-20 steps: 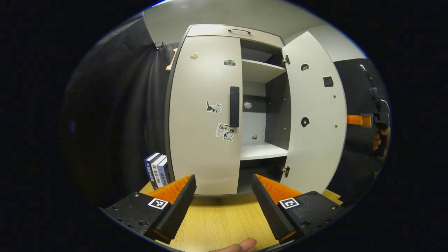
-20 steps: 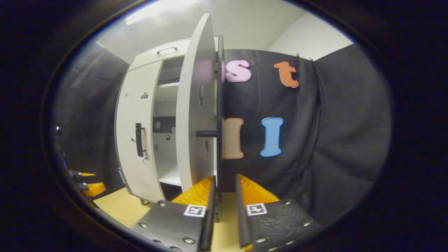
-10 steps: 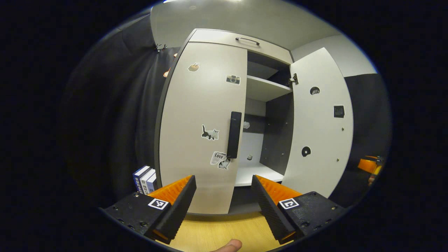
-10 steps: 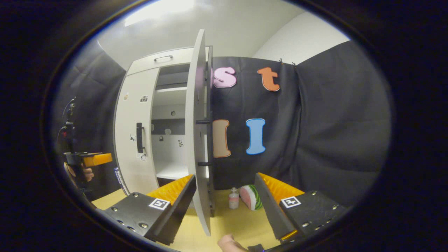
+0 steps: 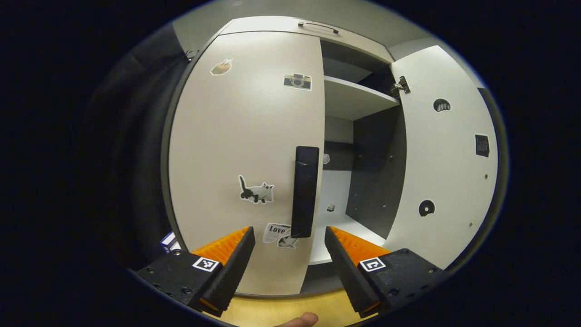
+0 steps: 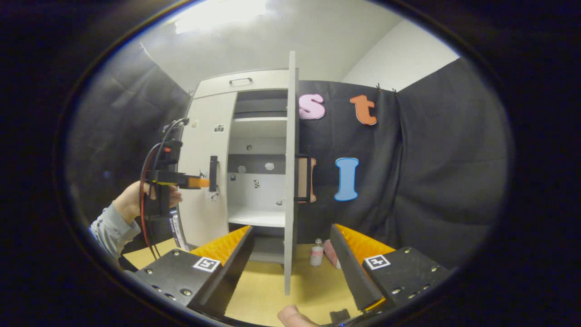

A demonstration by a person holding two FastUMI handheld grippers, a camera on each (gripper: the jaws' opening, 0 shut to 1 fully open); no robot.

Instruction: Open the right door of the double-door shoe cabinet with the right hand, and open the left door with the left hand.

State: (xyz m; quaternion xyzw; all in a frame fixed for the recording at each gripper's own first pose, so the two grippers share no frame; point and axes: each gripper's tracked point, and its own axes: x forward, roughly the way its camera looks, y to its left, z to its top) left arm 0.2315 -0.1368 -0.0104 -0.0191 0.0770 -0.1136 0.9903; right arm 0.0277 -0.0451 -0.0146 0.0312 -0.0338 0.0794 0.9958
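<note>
The shoe cabinet [image 5: 313, 34] stands on a pale wooden tabletop [image 6: 268, 295], with its right door [image 5: 442, 154] swung wide open and its left door [image 5: 247, 150] shut flat against the carcass. In the left gripper view the left gripper [image 5: 289, 247] faces the left door from close by, its two fingers spread wide apart with nothing between them. The dark vertical handle [image 5: 305, 190] on the left door's free edge sits just above the gap between the fingers, slightly nearer the right-hand one; I see no contact with it. Stickers dot the door: a cat [image 5: 256, 190], a camera [image 5: 297, 81] and a worded one [image 5: 278, 232] beside the handle's lower end. Behind the open side, a white shelf [image 5: 354, 97] and a lower shelf [image 5: 349, 236] show inside.

From the right gripper view, the right gripper [image 6: 290, 247] also stands wide open and holds nothing. The open right door's edge [image 6: 290, 172] rises straight between its fingers but farther off, apart from both. Farther left in that view, a hand [image 6: 136, 202] in a grey sleeve [image 6: 106, 229] holds the left gripper [image 6: 204, 182] level at the left door's handle [image 6: 213, 173]; whether its tips touch the handle I cannot tell. A small bottle [image 6: 316, 254] stands on the tabletop just behind the open door. A fingertip [image 6: 290, 315] shows at the bottom edge.
</note>
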